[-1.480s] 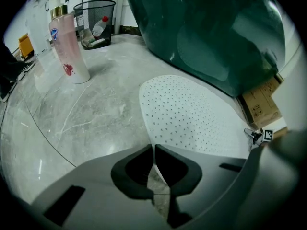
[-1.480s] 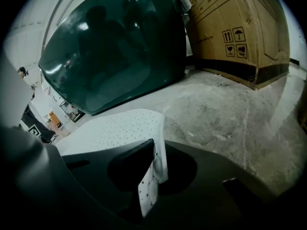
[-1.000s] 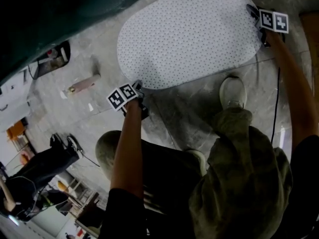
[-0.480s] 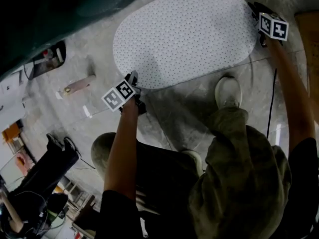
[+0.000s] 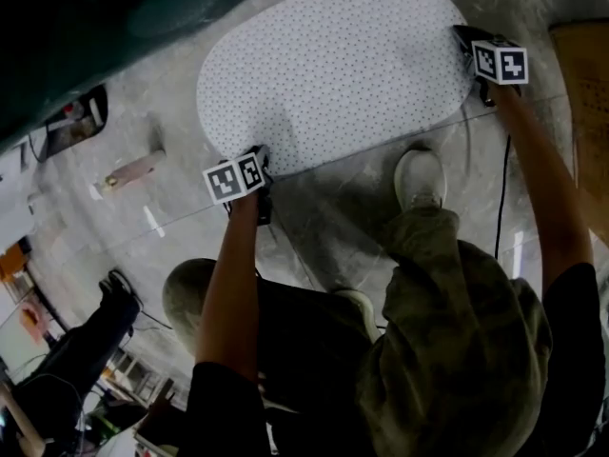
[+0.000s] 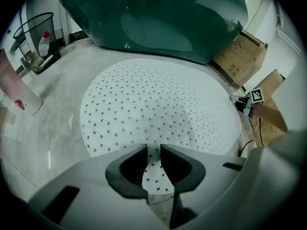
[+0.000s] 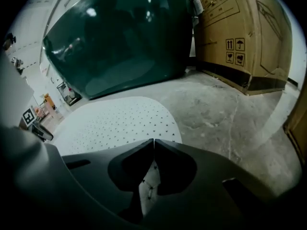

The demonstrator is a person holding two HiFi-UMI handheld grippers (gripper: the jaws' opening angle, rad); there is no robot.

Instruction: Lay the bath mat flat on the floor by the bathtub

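The left gripper [image 6: 153,150] has just been closing and pinches the bath mat [image 5: 333,65] at its 7 o'clock edge. The right gripper [image 7: 153,145], just shut too, bites the 3 o'clock edge. I think it is best to pull both ends low and apart so no bump is left. The mat lies on the floor [image 5: 324,208], with the bathtub [image 5: 95,27] close at 11 o'clock. A shoe [image 5: 420,177] stands near at 5.
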